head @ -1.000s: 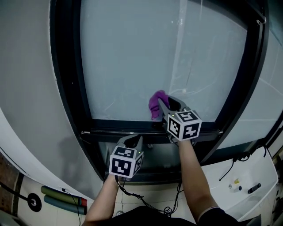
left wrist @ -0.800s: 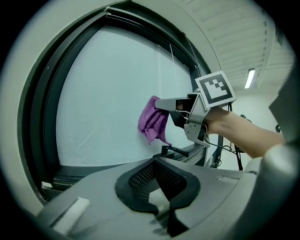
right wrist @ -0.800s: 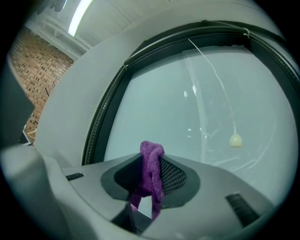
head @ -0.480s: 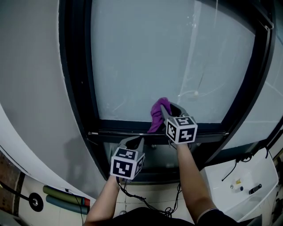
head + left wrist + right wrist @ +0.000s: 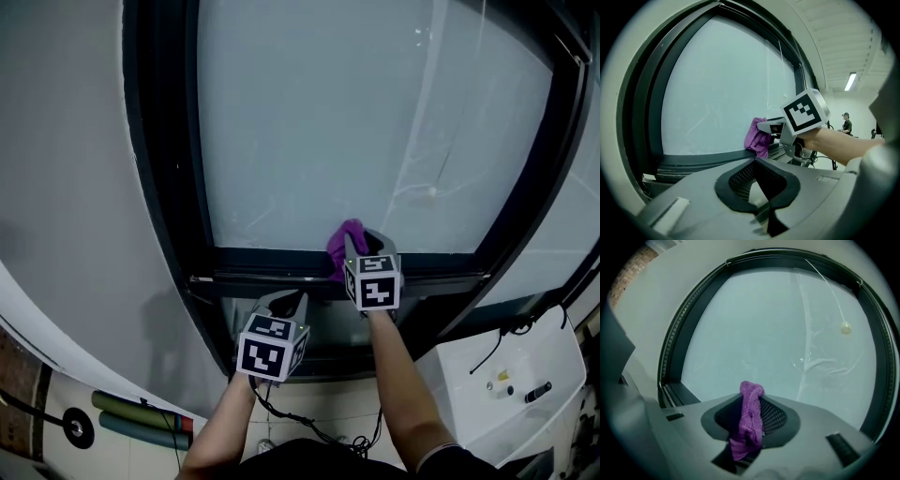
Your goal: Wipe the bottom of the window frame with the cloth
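The grey wall (image 5: 66, 141) filled the left of the head view, with a strip of brick (image 5: 13, 367) and two green rolls (image 5: 131, 424) on the tiled floor (image 5: 309, 412) beneath it. The left gripper (image 5: 283, 302) hung under the bottom of the window frame (image 5: 262, 272), apart from it. Its own view showed the jaws pressed together with nothing between them.

That left gripper view alone looked sideways into the room. It showed a lit ceiling light (image 5: 851, 80) and a person (image 5: 846, 124) standing far off, neither of which appeared in the other views.

The purple cloth (image 5: 343, 244) sat bunched on the bottom rail where the frosted glass (image 5: 328, 122) met it. From the side it touched both the rail and the pane. The right gripper (image 5: 367, 246) was clenched on it. Only the right gripper view showed the cloth (image 5: 750, 420) running down through the closed jaws and hanging out below them. That view also showed a small pale blob (image 5: 845, 327) on the glass, upper right, with a thin streak leading to it.

Right of the frame stood a white unit (image 5: 497, 375) with black cables draped over it.

Compared with a second earlier, the cloth had come down from the pane onto the rail, and less of it stood above the gripper. The left gripper had kept its place under the frame.
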The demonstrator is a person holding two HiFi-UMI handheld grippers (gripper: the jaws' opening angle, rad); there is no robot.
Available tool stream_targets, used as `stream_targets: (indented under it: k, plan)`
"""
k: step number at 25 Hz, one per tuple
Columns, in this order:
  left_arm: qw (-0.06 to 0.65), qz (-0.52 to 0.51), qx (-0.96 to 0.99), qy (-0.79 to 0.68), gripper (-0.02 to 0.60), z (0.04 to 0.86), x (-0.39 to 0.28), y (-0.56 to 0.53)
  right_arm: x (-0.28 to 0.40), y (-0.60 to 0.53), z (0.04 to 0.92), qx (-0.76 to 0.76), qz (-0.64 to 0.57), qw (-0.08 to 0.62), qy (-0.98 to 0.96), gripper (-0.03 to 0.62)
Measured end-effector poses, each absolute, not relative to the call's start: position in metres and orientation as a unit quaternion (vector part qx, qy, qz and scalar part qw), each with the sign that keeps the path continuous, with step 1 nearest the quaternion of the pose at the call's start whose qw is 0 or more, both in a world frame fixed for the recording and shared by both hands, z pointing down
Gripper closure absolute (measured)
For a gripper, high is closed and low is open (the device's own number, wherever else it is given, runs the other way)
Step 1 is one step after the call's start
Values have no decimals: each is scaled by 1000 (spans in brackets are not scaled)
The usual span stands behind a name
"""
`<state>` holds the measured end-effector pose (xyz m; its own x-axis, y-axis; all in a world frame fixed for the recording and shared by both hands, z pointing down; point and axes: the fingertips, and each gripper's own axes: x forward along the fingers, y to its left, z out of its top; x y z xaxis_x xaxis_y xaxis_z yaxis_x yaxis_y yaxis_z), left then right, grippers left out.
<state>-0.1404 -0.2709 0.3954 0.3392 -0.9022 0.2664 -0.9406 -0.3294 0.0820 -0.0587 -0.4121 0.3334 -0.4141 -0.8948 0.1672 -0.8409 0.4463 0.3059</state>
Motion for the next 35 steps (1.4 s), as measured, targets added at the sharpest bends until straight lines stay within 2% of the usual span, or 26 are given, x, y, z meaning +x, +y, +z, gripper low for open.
stream_targets:
  k: [12,24,35]
  plan:
    - [127,95,812,-562,572,412,-166,-268,-60,-422,392,571,-49,185,-798,474]
    - [144,99,803,-569,572,428,-191,-257,-84,-417,410,543,0,157,-825,474]
    - [147,92,789,-589,572,429,-216,-243,-158,-392,414,462,-18,177,-869,476]
